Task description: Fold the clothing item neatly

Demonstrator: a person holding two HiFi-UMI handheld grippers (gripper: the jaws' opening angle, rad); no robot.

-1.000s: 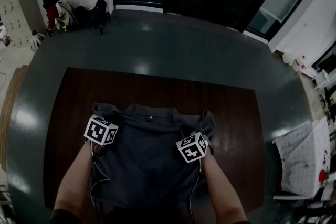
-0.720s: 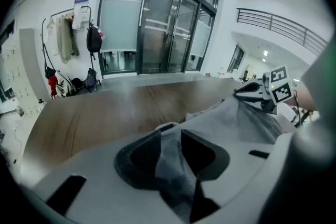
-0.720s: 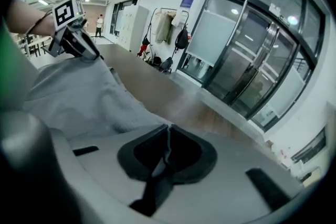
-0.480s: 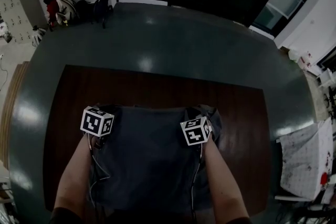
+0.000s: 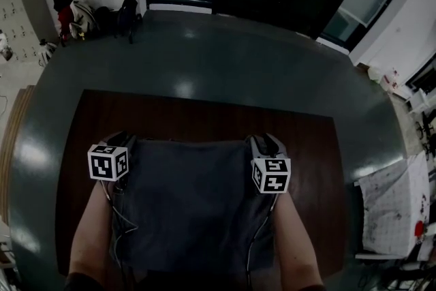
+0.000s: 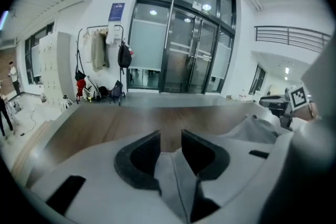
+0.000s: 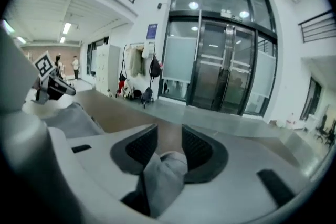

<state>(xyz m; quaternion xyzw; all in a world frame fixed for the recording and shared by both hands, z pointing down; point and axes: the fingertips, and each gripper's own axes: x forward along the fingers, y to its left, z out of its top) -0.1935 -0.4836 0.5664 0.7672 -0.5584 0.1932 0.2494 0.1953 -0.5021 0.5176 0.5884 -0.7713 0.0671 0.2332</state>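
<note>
Left gripper (image 6: 170, 140), over the near left part of the table (image 5: 204, 112): jaws spread, with a bit of the gray clothing item (image 5: 194, 194) lying loose between them, not pinched. Could drag that corner back up if pulled away too fast, and spoil the fold.

Spread out on the near half of the table, looking flat: the clothing item.

Right gripper (image 7: 169, 136), over the near right part of the table: jaws opening, a soft lump of cloth between them. Might catch on a pad and lift. Might also leave that edge bunched and crooked.
</note>
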